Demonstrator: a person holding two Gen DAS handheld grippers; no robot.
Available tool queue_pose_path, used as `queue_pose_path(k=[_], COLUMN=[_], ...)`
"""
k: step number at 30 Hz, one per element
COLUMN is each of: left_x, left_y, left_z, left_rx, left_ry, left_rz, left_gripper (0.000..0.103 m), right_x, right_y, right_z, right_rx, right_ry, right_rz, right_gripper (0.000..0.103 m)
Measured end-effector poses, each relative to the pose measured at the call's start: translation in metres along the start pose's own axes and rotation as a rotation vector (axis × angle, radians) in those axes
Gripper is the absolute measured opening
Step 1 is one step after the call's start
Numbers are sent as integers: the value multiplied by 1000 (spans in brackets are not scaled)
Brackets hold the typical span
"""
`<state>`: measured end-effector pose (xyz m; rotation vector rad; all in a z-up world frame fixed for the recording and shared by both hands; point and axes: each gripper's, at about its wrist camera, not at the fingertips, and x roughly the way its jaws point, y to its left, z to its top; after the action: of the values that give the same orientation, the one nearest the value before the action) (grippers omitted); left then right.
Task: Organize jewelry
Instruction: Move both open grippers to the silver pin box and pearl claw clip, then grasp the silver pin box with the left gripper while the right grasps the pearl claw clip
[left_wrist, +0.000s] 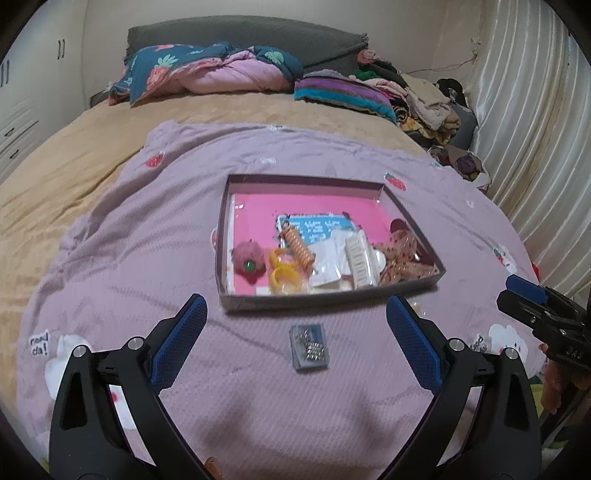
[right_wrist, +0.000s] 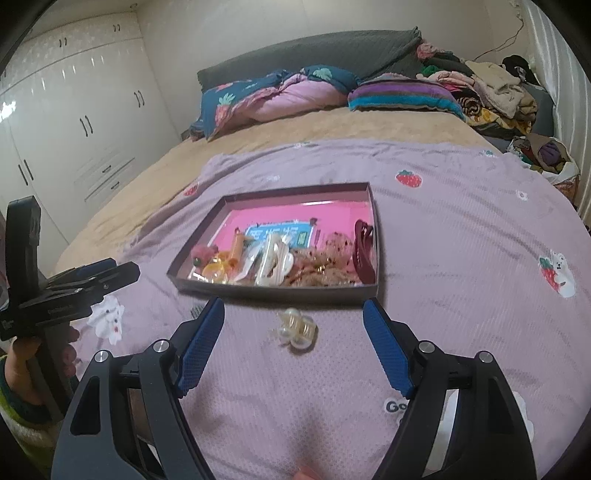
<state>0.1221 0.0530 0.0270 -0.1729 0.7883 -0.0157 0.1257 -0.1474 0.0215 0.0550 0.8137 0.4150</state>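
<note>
A shallow dark box with a pink floor (left_wrist: 236, 229) (right_wrist: 207, 236) lies on the lilac blanket and holds several hair clips, ties and packets. In front of it, in the left wrist view, a small clear packet of silver earrings (left_wrist: 309, 346) rests on the blanket between the wide-apart fingers of my left gripper (left_wrist: 295, 343), untouched. My right gripper (right_wrist: 293, 343) is open too, with a pearl hair clip (right_wrist: 297, 326) on the blanket between its fingers, not gripped. Each gripper shows at the edge of the other's view: the right gripper (left_wrist: 532, 306), the left gripper (right_wrist: 107, 277).
The lilac blanket (left_wrist: 147, 240) covers a tan bedspread (left_wrist: 74, 155). Pillows and a folded quilt (left_wrist: 207, 74) lie at the head; a clothes pile (left_wrist: 424, 99) sits at the far right by a curtain. White wardrobes (right_wrist: 74, 110) stand on the left. A hand (right_wrist: 22, 354) holds the left gripper.
</note>
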Motion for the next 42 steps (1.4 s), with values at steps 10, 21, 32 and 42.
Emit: queue_pose_path(k=[10,21,32,42], left_x=[15,43,70,87], left_y=[2,1,-1,-9], left_z=[-26,-48,-57,-54], left_rx=[19,23,6,8], left_ry=[69,161,223,236], left_rz=[-8,-29,-32,-35], left_gripper=[91,67,57,47], right_x=[21,64,112,120], right_y=[1,-4,-3,0], right_z=[-13,-28,-22,-21], right_rx=[-19,-17,-34,-46], right_ry=[67,187,247,231], right_rz=[-6,23,23,44], right_gripper=[77,76,61,49])
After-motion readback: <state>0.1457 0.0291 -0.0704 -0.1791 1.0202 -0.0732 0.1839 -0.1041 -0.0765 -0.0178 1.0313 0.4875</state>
